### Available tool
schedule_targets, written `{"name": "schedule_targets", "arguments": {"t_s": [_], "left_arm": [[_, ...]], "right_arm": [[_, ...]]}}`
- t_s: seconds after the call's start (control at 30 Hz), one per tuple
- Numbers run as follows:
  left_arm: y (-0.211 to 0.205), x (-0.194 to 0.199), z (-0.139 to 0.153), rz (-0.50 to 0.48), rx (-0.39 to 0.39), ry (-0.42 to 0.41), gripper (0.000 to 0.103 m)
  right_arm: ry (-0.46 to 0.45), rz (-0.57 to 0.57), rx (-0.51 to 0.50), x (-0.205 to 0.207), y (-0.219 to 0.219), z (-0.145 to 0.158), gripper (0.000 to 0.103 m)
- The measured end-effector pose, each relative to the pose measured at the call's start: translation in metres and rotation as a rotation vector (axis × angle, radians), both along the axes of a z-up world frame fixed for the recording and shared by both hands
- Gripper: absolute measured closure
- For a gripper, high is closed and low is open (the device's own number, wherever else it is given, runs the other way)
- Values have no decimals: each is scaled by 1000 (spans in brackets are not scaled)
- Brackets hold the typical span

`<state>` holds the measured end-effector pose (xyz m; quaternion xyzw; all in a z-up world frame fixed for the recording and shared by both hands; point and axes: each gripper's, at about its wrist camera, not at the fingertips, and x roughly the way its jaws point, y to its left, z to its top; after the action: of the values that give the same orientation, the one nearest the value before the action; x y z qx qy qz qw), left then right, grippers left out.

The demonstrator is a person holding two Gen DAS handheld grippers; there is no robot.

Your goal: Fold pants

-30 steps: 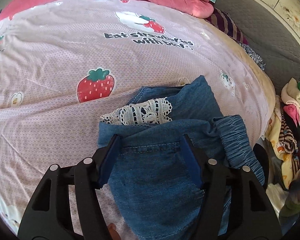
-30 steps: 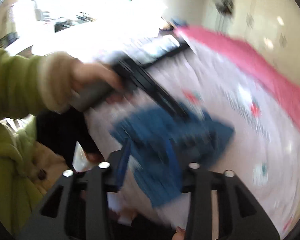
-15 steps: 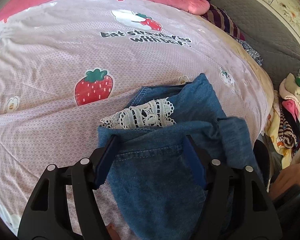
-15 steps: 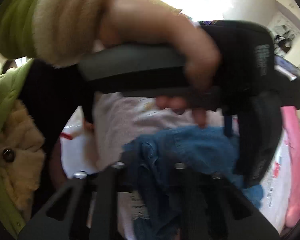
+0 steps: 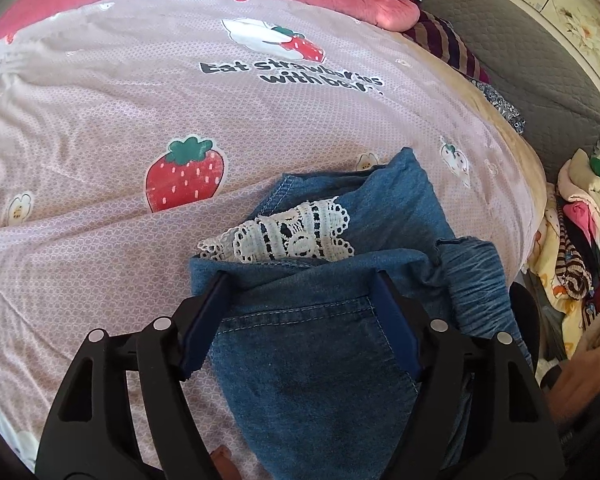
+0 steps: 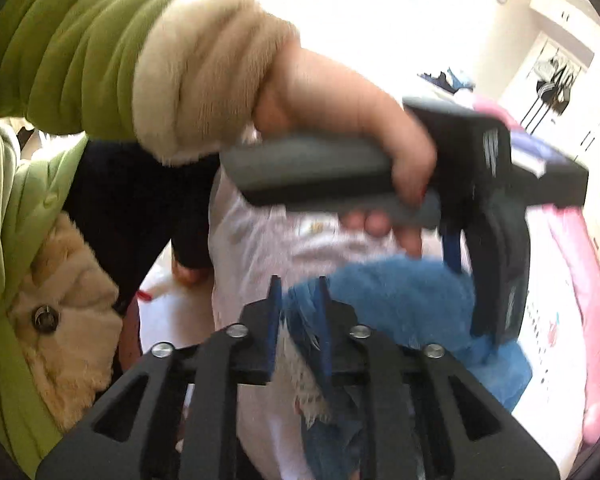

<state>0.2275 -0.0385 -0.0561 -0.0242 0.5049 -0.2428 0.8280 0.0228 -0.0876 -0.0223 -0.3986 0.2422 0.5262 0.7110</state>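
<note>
Strawberry-print bedsheet point(image 5: 100, 92) covers the bed. Left wrist view: folded denim pants point(image 5: 320, 344) w/ white lace trim point(image 5: 288, 236) lie near the bed edge; left gripper point(image 5: 304, 292) stands wide over the pocket seam, jaws just been opening, pads off the cloth.

Right wrist view, blurred: right gripper point(image 6: 298, 300) narrow, jaws just reopened slightly, frayed denim between them; grip unclear. A hand point(image 6: 340, 120) holds the other tool.
</note>
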Motion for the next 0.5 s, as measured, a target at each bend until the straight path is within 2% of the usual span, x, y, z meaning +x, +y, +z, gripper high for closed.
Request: {"name": "schedule_targets", "arguments": {"t_s": [0.13, 0.17, 0.27, 0.3, 0.5], "left_arm": [[1, -1, -1, 7, -7, -7, 38], [2, -2, -1, 7, -6, -10, 38], [2, -2, 0, 7, -8, -10, 38], [3, -2, 0, 8, -12, -11, 38], [0, -6, -1, 10, 4, -30, 37]], "right_arm": [[-50, -28, -56, 10, 16, -16, 84], [-36, -33, -62, 13, 16, -21, 84], [34, -30, -50, 14, 11, -31, 94], [55, -23, -55, 12, 9, -34, 101], [111, -88, -3, 9, -7, -28, 100]]}}
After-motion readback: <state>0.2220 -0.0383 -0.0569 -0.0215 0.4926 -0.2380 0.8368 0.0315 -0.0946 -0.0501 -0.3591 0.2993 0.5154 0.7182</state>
